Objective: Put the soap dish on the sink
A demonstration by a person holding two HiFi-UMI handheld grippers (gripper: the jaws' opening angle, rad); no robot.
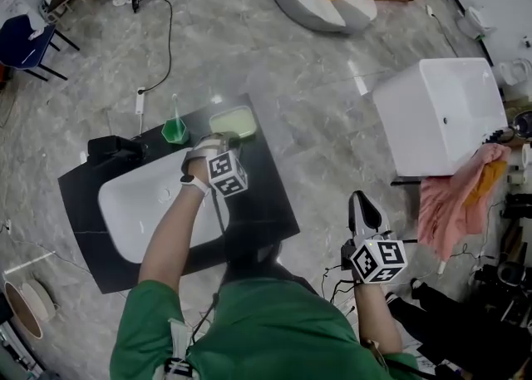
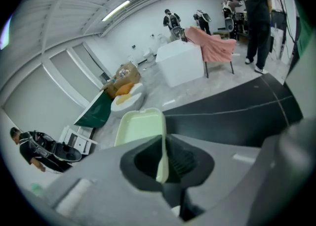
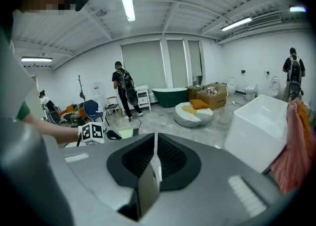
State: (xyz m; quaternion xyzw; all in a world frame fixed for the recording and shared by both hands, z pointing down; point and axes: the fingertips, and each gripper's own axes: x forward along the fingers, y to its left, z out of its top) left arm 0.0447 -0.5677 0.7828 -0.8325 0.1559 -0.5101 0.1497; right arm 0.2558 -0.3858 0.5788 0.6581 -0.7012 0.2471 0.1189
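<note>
The pale green soap dish (image 1: 233, 123) (image 2: 139, 125) is at the back right corner of the black countertop (image 1: 262, 204), beyond the white sink basin (image 1: 133, 204). My left gripper (image 1: 218, 140) (image 2: 162, 163) is shut on the dish's near rim, which stands edge-on between the jaws. I cannot tell whether the dish rests on the counter or hangs just above it. My right gripper (image 1: 363, 214) (image 3: 154, 163) is shut with nothing in it, held over the floor to the right of the counter.
A green flask-shaped bottle (image 1: 174, 127) and a black tap (image 1: 112, 150) stand behind the basin. A white tub (image 1: 440, 112) with a pink cloth (image 1: 457, 195) on a chair lies to the right. A cable (image 1: 169, 37) runs over the floor behind the counter.
</note>
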